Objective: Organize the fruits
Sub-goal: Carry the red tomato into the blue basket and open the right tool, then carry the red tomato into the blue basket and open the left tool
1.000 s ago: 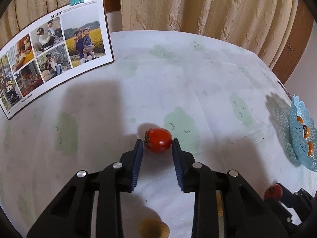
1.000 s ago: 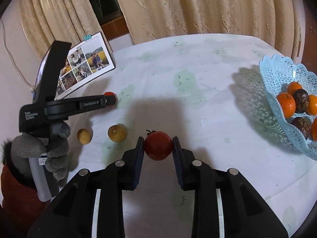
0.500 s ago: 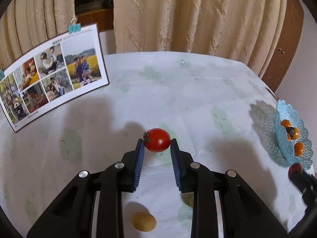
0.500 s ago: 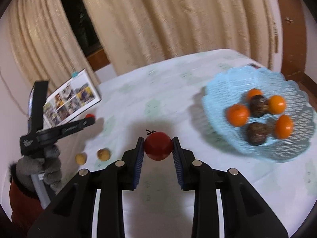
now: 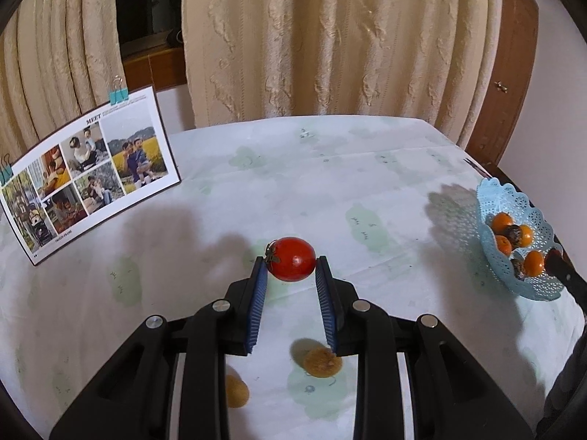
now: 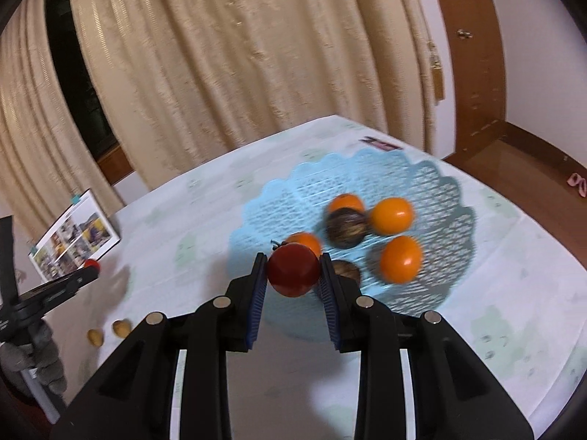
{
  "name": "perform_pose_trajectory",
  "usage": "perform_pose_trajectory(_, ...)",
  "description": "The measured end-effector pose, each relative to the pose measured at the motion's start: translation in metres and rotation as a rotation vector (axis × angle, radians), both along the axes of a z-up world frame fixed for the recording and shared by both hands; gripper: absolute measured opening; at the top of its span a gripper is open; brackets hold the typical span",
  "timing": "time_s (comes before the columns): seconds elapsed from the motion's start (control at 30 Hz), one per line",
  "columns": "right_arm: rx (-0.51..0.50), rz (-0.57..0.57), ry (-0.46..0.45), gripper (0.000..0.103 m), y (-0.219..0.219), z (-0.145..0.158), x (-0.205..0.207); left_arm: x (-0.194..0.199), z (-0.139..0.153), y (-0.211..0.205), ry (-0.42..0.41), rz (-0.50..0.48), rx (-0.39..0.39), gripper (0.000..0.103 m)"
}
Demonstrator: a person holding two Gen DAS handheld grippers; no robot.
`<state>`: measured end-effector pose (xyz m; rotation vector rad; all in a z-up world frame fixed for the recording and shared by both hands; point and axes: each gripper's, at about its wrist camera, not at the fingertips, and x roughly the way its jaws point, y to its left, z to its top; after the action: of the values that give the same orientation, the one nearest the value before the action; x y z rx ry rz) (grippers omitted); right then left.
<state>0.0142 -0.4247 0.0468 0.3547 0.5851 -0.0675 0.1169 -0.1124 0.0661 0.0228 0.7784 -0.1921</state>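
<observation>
The left gripper (image 5: 291, 269) squeezes a small red tomato (image 5: 292, 259). The right gripper (image 6: 292, 270) squeezes a round red tomato (image 6: 293, 270) near the lacy blue plastic basket (image 6: 279, 198).

Left tool (image 5: 290, 273) and right tool (image 6: 292, 273) each clamp a tomato.

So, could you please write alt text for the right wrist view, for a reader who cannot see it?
The right tool grips a red tomato above the near rim of a light blue lattice basket holding four orange fruits and two dark ones. The basket sits on a pale tablecloth before cream curtains; the image is motion-blurred.
</observation>
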Motion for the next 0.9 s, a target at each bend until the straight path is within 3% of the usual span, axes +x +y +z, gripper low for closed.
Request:
perform_pose_trajectory(0.13, -0.011, -0.036, -0.006, 0.033, -0.010, -0.002, -0.002, -0.004, 0.002, -0.008, -0.008, -0.011, 0.009, 0.028)
perform_pose_trajectory(0.2, 0.001, -0.059, -0.015, 0.047, -0.016, -0.004, -0.005, -0.005, 0.003, -0.011, -0.009, -0.016, 0.010, 0.028)
perform_pose_trajectory(0.47, -0.050, -0.189, -0.059, 0.047, -0.035, -0.011, -0.023, -0.011, 0.007, -0.032, -0.017, -0.049, 0.027, 0.028)
perform_pose_trajectory(0.57, -0.076, -0.274, -0.096, 0.053, -0.045, -0.010, -0.036, -0.014, 0.010, -0.045, -0.023, -0.077, 0.033, 0.028)
perform_pose_trajectory(0.9, -0.069, -0.411, -0.168, 0.060, -0.066, -0.015, -0.057, -0.028, 0.016, -0.120, -0.024, -0.246, 0.029, 0.028)
